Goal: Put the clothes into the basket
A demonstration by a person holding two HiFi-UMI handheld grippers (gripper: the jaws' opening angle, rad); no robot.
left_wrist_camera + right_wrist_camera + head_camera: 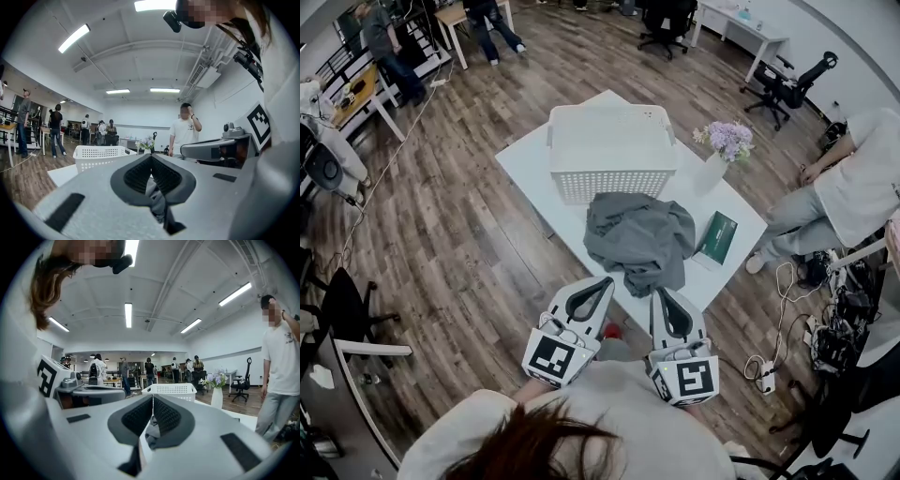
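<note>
A crumpled grey garment (639, 239) lies on the white table (525, 164), just in front of an empty white slatted basket (612, 150). My left gripper (605, 281) and right gripper (661, 292) are side by side at the table's near edge, a little short of the garment. Both are shut with nothing between the jaws. In the left gripper view the shut gripper (151, 157) points toward the basket (98, 157), with grey cloth (154, 192) showing below the tips. The right gripper view shows the same: shut gripper (153, 397), basket (171, 390) beyond, cloth (151, 430) beneath.
A white vase of purple flowers (712, 164) stands right of the basket, and a dark green book (717, 237) lies right of the garment. A person in a white shirt (853, 187) is close to the table's right side. Office chairs and cables sit on the wooden floor around.
</note>
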